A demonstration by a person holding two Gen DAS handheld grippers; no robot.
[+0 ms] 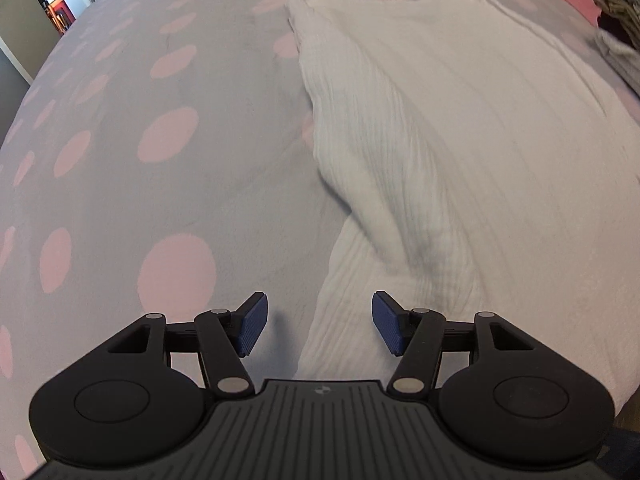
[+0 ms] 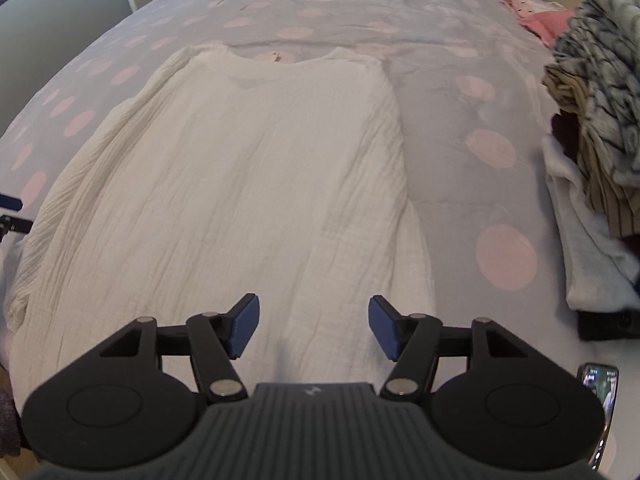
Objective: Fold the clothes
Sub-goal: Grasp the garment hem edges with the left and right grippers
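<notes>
A white crinkled shirt (image 2: 248, 184) lies spread flat on the grey bedspread (image 2: 448, 168) with pink dots, neckline toward the far side of the bed. Its left side is folded in over the body, giving a long diagonal ridge in the left wrist view. The left gripper (image 1: 320, 326) hangs above the shirt's near left edge, its 2 blue pads spread with nothing between them. The right gripper (image 2: 314, 326) hangs above the hem, likewise spread and empty. A pile of clothes (image 2: 596, 128) sits on the bed's right side.
</notes>
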